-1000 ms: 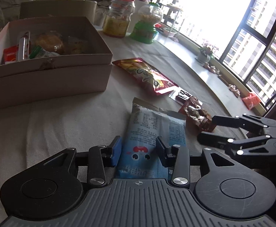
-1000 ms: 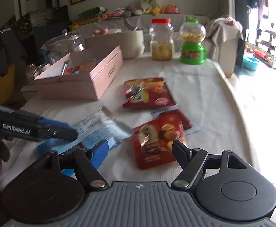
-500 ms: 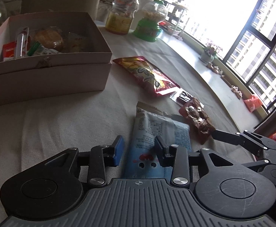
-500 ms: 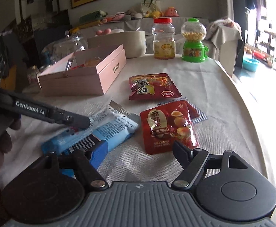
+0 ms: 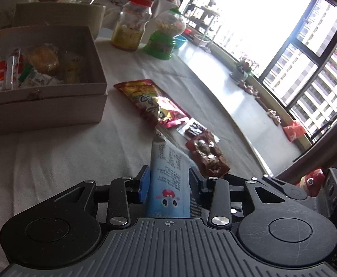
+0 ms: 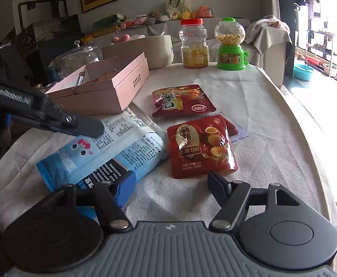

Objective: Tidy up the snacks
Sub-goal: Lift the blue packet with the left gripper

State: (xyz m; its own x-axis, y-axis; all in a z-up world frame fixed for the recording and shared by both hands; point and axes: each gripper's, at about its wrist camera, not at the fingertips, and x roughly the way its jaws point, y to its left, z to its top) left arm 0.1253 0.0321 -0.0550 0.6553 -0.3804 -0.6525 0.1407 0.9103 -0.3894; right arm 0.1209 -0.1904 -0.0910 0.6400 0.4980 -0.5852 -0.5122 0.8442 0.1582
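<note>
The light blue packet (image 5: 168, 184) sits pinched between the pads of the left gripper (image 5: 169, 183), its near end in the jaws and its far, crimped end tilted up off the cloth; in the right wrist view the same packet (image 6: 103, 143) rides above a second blue packet (image 6: 131, 159) that lies flat on the tablecloth (image 6: 260, 124); its long axis runs away from the left gripper toward the red snack bags, the cartoon face at the gripped end and the printed panel toward the free end; the pads press its long edges, so I read it as held and lifted clear, though whether its far tip touches the packet beneath I cannot tell; the right gripper (image 6: 171, 183) hangs low over the cloth with its jaws closing on nothing, the quail egg bag (image 6: 200, 145) just ahead of them; beyond that lie a flat red bag (image 6: 180, 100) and a small dark sachet (image 5: 195, 130) partly tucked under the egg bag; the pink box (image 6: 103, 87) stands open, well to the far left, already holding several wrapped snacks; so some sorting looks done, while the lifted packet, the second blue one, both red bags and the sachet are left outside the box; carrying the held packet across to the box seems the step in hand
</note>
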